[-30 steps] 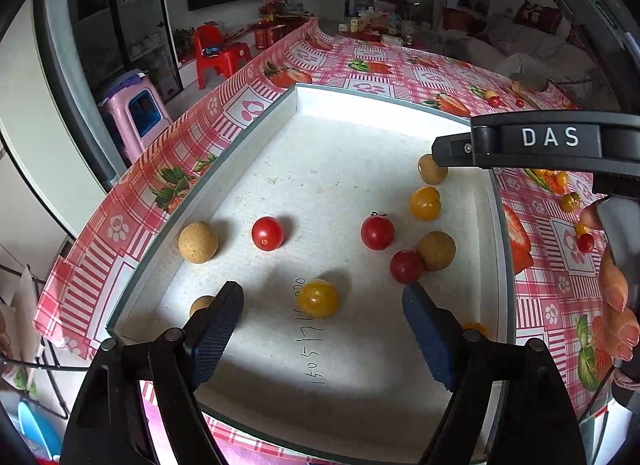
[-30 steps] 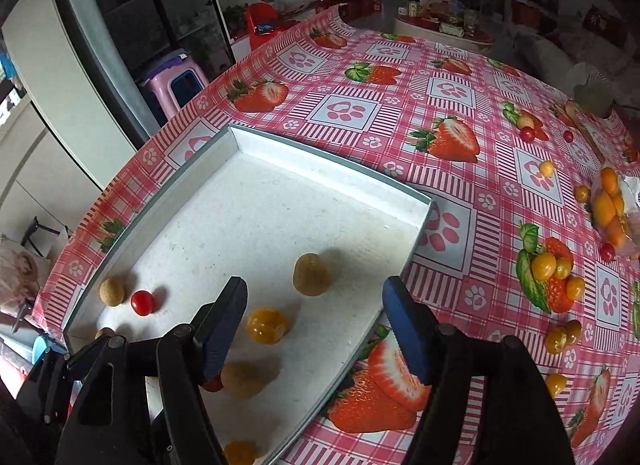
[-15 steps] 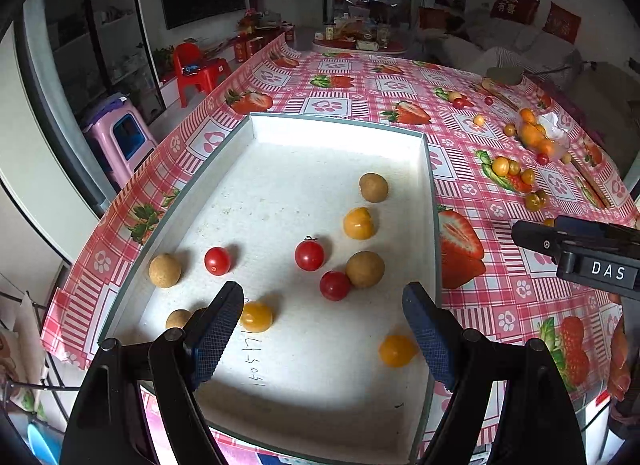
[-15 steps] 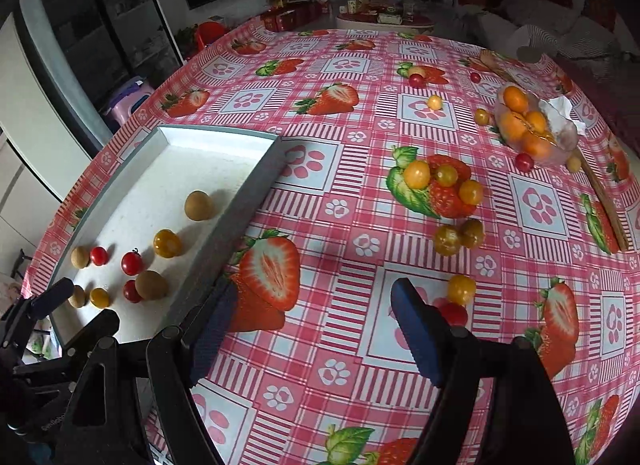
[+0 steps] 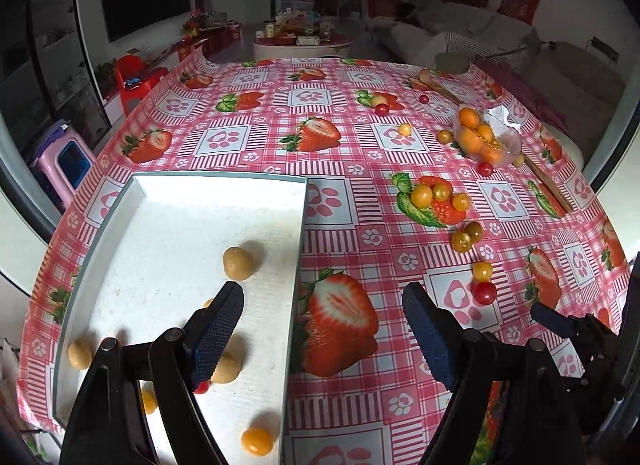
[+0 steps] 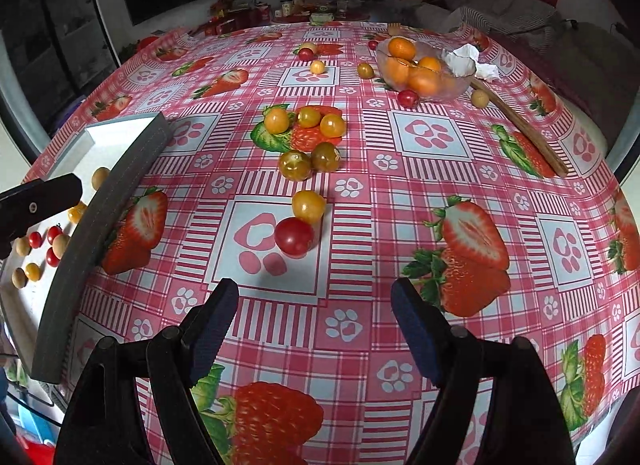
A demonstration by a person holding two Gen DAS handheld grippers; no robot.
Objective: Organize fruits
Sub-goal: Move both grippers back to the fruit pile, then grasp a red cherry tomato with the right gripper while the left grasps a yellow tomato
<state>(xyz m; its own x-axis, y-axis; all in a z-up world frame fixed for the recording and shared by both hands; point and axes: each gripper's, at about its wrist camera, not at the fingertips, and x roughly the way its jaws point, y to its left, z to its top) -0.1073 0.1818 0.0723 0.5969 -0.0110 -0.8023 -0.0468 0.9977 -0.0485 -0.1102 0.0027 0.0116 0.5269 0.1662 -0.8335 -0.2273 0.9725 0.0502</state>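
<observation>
Both sets of tongs hang with jaws spread wide and nothing between them: the right gripper (image 6: 314, 307) at the bottom of its own view, tilted down at the tablecloth, and the left gripper (image 5: 322, 311) at the bottom of its view, straddling the near right wall of the white tray (image 5: 298, 249); the spread looks meant to take a round fruit. The tray, filling the lower left of the left view, already collects tan, red and yellow fruits, seemingly the sorting destination. A glass bowl (image 6: 456, 87) of oranges sits at upper right in the right view. Loose fruit is scattered across the centre of the strawberry-print cloth (image 6: 432, 133); nearest the right tongs lie a red tomato (image 6: 294, 236) touching a yellow tomato (image 6: 308, 206), probably the next pick.
</observation>
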